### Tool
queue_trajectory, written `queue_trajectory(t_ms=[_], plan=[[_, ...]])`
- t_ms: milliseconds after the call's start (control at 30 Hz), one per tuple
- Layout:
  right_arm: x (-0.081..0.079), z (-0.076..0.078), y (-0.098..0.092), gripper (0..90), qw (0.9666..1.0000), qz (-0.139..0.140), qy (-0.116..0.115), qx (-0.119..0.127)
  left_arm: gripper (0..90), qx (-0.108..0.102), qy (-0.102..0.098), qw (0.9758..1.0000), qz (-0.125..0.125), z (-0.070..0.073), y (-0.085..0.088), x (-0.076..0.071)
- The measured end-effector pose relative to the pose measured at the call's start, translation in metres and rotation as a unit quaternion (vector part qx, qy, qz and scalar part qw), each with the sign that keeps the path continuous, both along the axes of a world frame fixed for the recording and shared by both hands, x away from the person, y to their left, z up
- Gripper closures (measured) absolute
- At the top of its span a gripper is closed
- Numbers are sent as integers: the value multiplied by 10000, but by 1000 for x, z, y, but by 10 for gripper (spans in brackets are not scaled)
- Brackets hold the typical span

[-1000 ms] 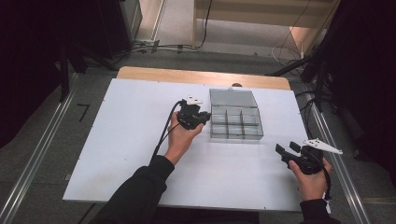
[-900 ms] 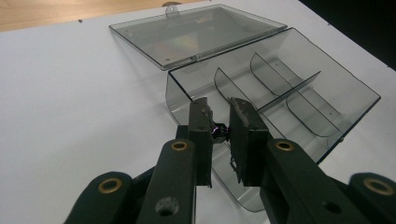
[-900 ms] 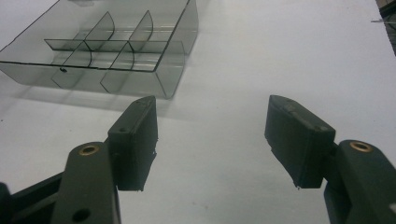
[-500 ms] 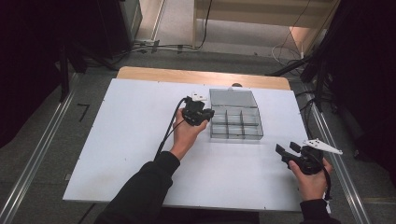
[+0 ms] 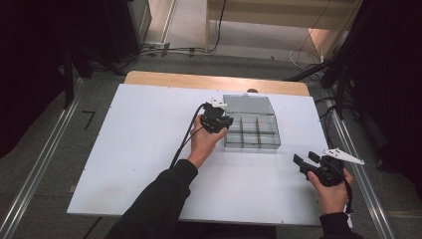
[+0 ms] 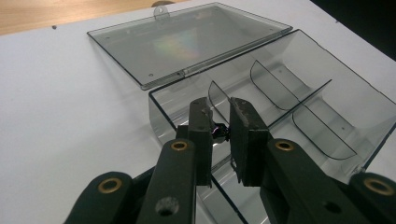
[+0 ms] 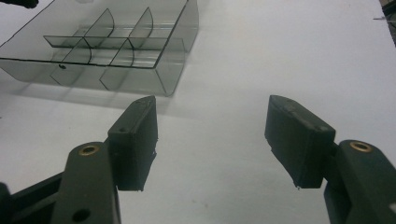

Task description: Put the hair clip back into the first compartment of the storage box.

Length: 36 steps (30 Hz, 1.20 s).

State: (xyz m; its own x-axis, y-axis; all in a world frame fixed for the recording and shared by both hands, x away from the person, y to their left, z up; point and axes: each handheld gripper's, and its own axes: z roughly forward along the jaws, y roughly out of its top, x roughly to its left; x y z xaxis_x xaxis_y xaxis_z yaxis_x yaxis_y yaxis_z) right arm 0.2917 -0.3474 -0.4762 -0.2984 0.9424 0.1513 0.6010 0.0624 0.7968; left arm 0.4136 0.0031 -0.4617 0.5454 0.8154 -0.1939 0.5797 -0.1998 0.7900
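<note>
Fingers, left gripper (image 6: 218,122): we see them closed on a small dark part (image 6: 219,134) over the compartment box's (image 6: 280,116) near-left cell.
Fingers, right gripper (image 7: 210,135): wide apart, empty, well right of the box.
Lid (image 6: 187,42): we find it open flat behind the box.

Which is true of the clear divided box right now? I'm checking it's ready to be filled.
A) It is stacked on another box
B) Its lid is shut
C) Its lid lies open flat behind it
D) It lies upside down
C: in the left gripper view the lid lies flat on the white table, hinged back from the box, whose dividers stand uncovered.
</note>
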Motion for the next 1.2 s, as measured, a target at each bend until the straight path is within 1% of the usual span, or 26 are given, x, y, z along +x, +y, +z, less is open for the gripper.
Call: queue_trajectory(t_ms=[200,400,533,633,833,1000,1200], plan=[[0,-1,0,327,10000,6,17,-1,807,89,70,9999,-22,-6,-7,6],[0,-1,0,327,10000,11,27,15,806,126,74,9999,-31,-9,-15,10],[0,-1,0,327,10000,12,23,35,806,247,84,9997,-38,-10,-19,14],[0,-1,0,327,10000,14,36,37,806,278,98,9996,-4,-12,-21,17],[1,-1,0,326,10000,26,50,53,806,443,139,9989,11,-16,-26,21],[1,-2,0,326,10000,34,58,52,798,477,128,9988,53,-16,-27,22],[1,-2,0,326,10000,50,46,44,764,442,124,9989,48,-14,-26,22]])
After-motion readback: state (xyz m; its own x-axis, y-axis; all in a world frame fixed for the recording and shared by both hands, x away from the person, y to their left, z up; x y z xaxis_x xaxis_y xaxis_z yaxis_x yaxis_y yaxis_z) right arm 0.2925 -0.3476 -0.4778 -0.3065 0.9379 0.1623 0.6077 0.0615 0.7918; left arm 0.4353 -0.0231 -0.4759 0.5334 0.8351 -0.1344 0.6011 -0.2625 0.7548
